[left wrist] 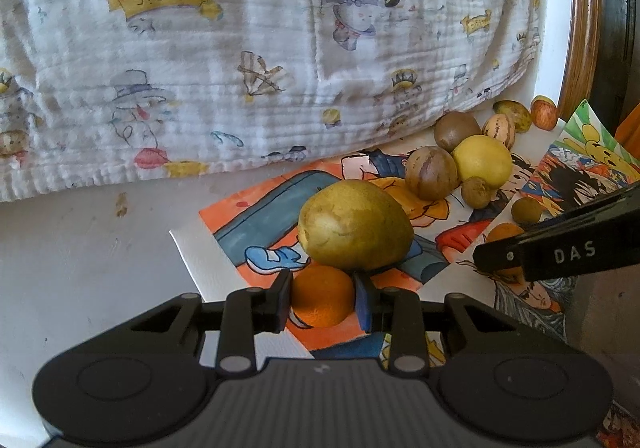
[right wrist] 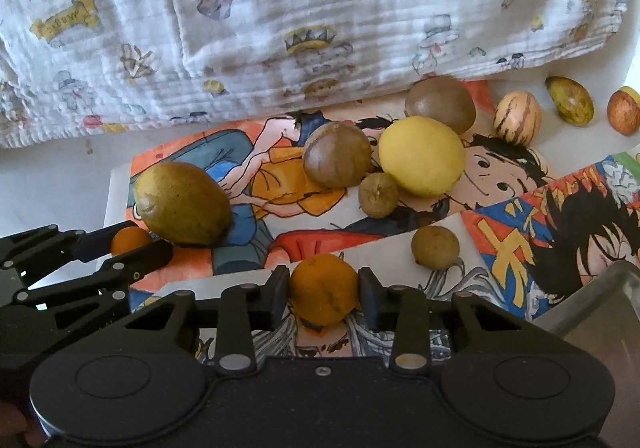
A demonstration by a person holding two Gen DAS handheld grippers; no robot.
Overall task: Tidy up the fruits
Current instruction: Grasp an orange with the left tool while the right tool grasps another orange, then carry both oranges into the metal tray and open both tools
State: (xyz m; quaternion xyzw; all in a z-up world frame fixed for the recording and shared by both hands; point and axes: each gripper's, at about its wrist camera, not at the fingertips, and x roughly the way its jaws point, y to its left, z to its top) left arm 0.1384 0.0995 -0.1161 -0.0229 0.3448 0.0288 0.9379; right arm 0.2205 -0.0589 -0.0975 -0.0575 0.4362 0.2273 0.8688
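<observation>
My left gripper [left wrist: 323,302] is shut on a small orange [left wrist: 322,294] low over a coloured cartoon sheet [left wrist: 256,208]. A big green-yellow mango [left wrist: 354,226] lies just beyond it. My right gripper [right wrist: 323,298] holds a second orange [right wrist: 324,286] between its pads, over another drawing. The left gripper [right wrist: 130,245] with its orange [right wrist: 129,239] shows at the left of the right wrist view. One of the right gripper's fingers [left wrist: 560,252] crosses the left wrist view and partly hides the second orange [left wrist: 500,232].
Further back lie a yellow round fruit [right wrist: 422,156], two brown fruits [right wrist: 338,154] [right wrist: 440,104], a striped fruit [right wrist: 518,119] and two small greenish ones [right wrist: 378,194] [right wrist: 435,247]. A printed cloth [right wrist: 320,8] lies behind them. A metal tray [right wrist: 600,300] sits at the right.
</observation>
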